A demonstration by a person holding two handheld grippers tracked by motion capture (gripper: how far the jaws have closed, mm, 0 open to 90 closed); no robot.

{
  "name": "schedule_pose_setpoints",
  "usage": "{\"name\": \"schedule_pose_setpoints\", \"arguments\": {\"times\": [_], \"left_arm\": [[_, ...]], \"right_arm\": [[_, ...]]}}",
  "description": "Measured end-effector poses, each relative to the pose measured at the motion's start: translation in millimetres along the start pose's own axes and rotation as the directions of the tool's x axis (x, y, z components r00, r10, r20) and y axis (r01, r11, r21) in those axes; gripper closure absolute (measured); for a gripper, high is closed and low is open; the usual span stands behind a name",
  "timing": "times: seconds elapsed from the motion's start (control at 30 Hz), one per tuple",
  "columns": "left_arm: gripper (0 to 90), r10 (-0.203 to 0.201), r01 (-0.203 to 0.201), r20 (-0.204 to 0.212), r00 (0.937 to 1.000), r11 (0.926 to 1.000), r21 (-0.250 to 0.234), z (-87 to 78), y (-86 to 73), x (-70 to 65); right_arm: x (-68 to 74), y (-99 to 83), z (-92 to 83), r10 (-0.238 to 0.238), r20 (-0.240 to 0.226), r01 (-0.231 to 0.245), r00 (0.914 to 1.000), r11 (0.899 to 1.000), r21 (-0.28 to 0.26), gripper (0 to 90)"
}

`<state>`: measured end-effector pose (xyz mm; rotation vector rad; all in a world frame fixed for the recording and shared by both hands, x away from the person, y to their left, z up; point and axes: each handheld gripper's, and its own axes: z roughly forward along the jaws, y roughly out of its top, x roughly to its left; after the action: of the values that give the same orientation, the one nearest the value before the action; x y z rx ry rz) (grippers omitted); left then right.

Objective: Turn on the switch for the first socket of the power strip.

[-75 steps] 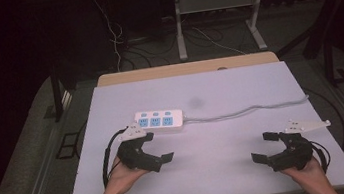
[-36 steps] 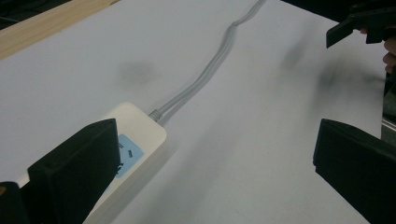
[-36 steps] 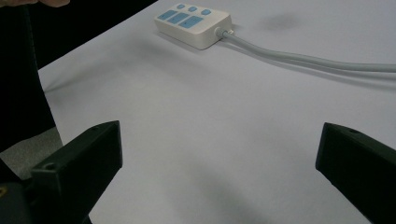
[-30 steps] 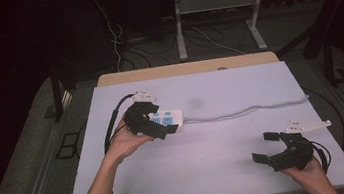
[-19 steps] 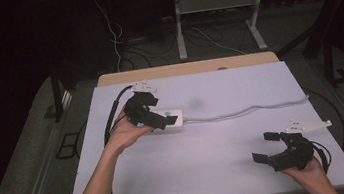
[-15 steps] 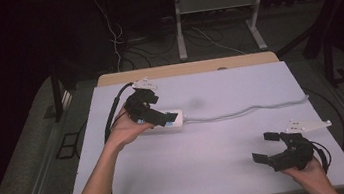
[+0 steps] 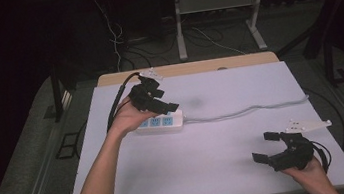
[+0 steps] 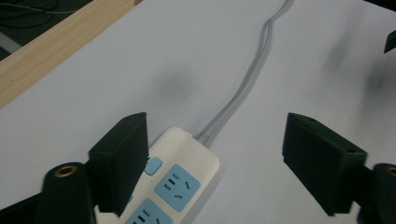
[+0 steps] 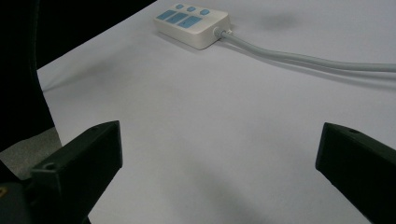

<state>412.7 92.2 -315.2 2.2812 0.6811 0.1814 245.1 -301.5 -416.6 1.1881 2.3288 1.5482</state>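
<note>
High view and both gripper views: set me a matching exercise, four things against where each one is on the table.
Things:
1. left gripper
2. right gripper
3. power strip
4. cord

Places:
A. near the table's front right corner, jaws open over bare white top
B. runs from the strip's end to the table's right edge
C. lies flat on the left half of the table
D. held over the strip, jaws open

Pairs: 1-D, 2-A, 3-C, 4-B
</note>
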Motion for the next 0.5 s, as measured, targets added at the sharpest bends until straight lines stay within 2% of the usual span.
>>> {"name": "schedule_pose_setpoints", "arguments": {"times": [0.07,0.13,0.2,0.33,0.4,0.43,0.5], "left_arm": [[30.9,0.01,-0.01,-0.008,0.9999,0.9999,0.001,1.8,1.0,2.9],[33.9,0.015,-0.015,-0.014,0.9998,0.9999,-0.003,3.2,1.5,6.2],[41.0,0.009,-0.009,-0.015,0.9998,0.9999,-0.005,4.8,1.5,10.2],[46.7,-0.001,0.001,-0.015,0.9999,1.0,-0.004,7.9,-0.2,17.8],[55.2,0.001,-0.002,-0.023,0.9997,0.9999,-0.01,9.5,-2.0,20.9],[55.2,0.004,-0.005,-0.023,0.9997,0.9999,-0.009,10.5,-2.6,22.9],[62.9,-0.005,0.005,-0.024,0.9997,0.9999,-0.009,12.9,-3.9,25.4]], "right_arm": [[-0.2,0.1,0.1,-0.001,-0.001,0.001,1.0,1.0,0.0,0.3],[-0.2,0.1,0.2,-0.002,-0.001,0.002,1.0,1.0,0.001,0.3],[-0.2,0.1,-0.1,-0.002,0.0,0.002,1.0,1.0,0.0,0.3],[-0.4,0.1,-0.4,0.001,0.001,-0.001,1.0,1.0,0.0,0.3],[-0.8,0.3,-0.3,-0.001,0.002,0.001,1.0,1.0,0.0,0.3],[-0.8,0.3,-0.3,-0.001,0.002,0.001,1.0,1.0,0.0,0.3],[-0.7,0.3,-0.5,-0.001,0.002,0.001,1.0,1.0,-0.001,0.3]]}}
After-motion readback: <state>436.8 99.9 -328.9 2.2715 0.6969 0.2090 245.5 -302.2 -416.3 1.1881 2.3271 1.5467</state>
